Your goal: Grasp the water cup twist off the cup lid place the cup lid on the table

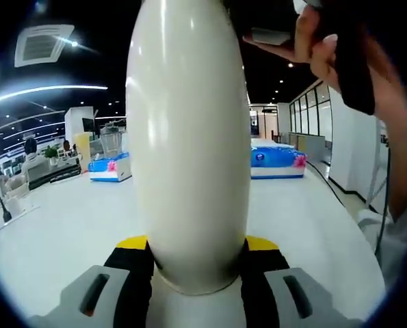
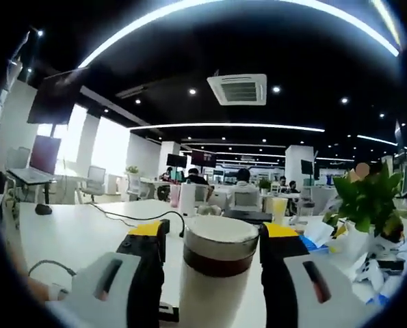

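The water cup (image 1: 189,137), a tall white body, stands upright between the jaws of my left gripper (image 1: 196,249), which is shut on its lower part. A person's hand (image 1: 319,48) holds a dark object by the cup's top at the upper right. In the right gripper view the cup's top shows a white lid (image 2: 220,232) above a dark band (image 2: 217,263). My right gripper (image 2: 213,236) has a jaw on each side of the lid: the right jaw is against it, and a thin gap shows at the left jaw.
A white table (image 1: 66,225) stretches out under the cup, with blue packs (image 1: 277,162) at its far side. In the right gripper view a cable (image 2: 128,217) crosses the table on the left, and a green plant (image 2: 367,198) and papers lie on the right. People sit far behind.
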Available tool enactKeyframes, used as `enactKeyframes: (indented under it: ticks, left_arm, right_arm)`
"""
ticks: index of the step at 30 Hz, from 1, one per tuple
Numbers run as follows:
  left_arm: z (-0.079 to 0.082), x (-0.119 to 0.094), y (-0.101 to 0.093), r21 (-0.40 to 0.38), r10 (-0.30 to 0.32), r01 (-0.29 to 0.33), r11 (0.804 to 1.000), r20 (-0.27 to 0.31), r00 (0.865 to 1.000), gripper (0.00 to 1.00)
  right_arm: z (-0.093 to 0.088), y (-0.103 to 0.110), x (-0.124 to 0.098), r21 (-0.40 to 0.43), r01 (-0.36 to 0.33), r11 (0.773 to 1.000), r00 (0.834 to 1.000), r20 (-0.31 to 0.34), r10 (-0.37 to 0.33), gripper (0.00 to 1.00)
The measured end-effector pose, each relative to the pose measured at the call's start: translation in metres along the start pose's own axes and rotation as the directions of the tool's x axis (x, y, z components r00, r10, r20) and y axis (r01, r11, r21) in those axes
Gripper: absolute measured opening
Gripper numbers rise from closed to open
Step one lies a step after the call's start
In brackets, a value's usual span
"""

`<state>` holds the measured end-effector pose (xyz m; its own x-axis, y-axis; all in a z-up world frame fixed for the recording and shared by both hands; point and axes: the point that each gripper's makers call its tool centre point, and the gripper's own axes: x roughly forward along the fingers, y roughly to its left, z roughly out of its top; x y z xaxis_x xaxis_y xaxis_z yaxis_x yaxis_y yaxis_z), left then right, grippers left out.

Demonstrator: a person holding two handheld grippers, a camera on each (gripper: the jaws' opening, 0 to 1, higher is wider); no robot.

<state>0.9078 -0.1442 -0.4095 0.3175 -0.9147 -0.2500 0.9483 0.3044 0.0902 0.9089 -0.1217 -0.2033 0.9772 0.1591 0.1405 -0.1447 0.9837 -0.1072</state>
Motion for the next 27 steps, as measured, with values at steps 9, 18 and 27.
enactKeyframes:
  ticks: [9,18,27]
  left_arm:
    - [-0.0008,-0.0002,0.0001,0.000,0.000,0.000,1.000,0.001,1.000,0.51]
    - [-0.0011,-0.0005,0.0000,-0.003,0.000,0.000,1.000,0.002,1.000,0.51]
    - [-0.0011,-0.0005,-0.0002,-0.006,0.000,0.000,1.000,0.003,1.000,0.51]
  right_arm:
    - [-0.0029,-0.0028,0.0013,0.000,0.010,1.000,1.000,0.000,-0.010,0.46]
    - [-0.0038,-0.0011,-0.0004,0.017,-0.047,0.999,0.999,0.010,0.047,0.46]
    - [-0.0041,0.0056,0.0015,0.070,-0.255,0.964,0.967,0.028,0.254,0.45]
